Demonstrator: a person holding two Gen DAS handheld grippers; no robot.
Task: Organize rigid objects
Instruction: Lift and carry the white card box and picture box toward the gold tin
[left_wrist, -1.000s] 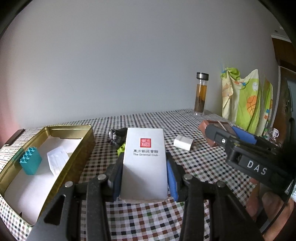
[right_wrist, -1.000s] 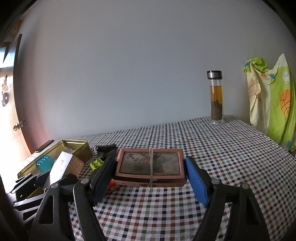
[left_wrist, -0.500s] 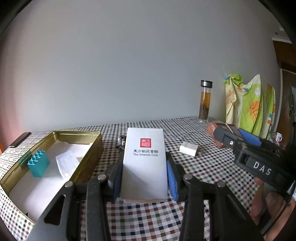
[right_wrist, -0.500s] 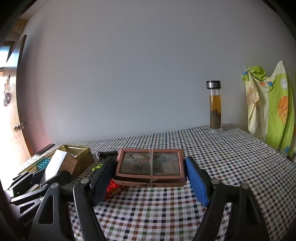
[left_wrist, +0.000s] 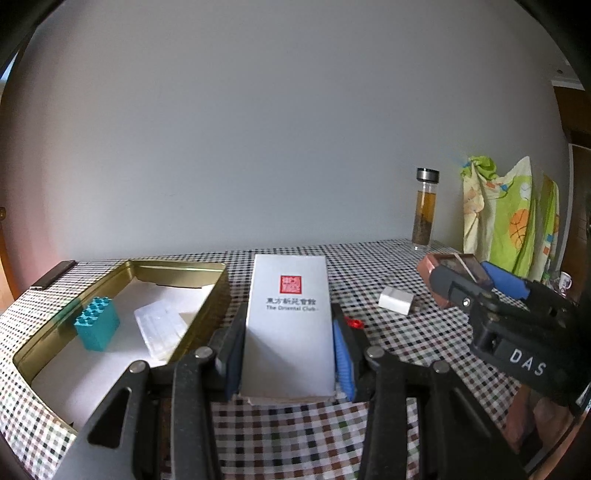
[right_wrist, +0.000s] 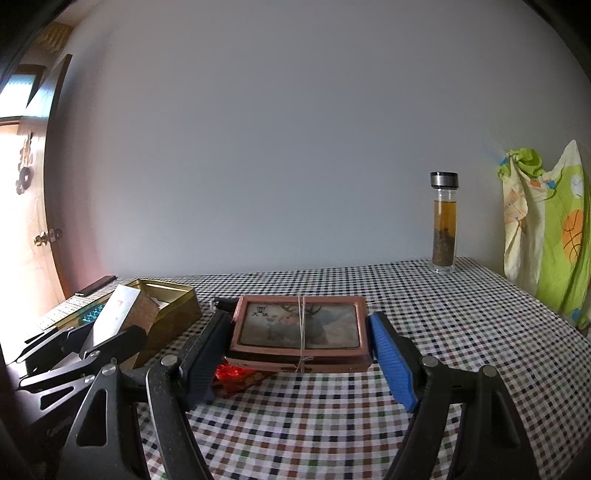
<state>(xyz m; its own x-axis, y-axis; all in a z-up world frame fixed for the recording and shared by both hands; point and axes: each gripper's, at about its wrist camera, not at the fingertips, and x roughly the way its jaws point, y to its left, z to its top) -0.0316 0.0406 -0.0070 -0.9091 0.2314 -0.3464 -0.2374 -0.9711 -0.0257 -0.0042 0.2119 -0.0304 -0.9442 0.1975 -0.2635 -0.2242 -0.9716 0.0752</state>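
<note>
white box with a red seal and the words "the oriental club": clamped upright between both pads of the left gripper, held above the checkered tablecloth, just right of the gold tin. in the right wrist view, seen as a slanted white slab at the tin's near corner.

pink framed box with a deer picture, tied with a thin string: gripped flat at its two short ends by the right gripper, jaws closed on it, lifted over the cloth. from the left wrist view, visible at far right with the right gripper around it, well apart from the white box.

inside the tin, on a white lining: a teal studded brick standing toward the left wall, a clear plastic piece lying beside it.

on the cloth, a small white block between the two held boxes; a red scrap just beside the left gripper's right pad; red wrappers under the pink box's near left corner.

farther back, a glass bottle of amber liquid with a metal cap, upright near the wall; a patterned green and yellow cloth hanging at right.
</note>
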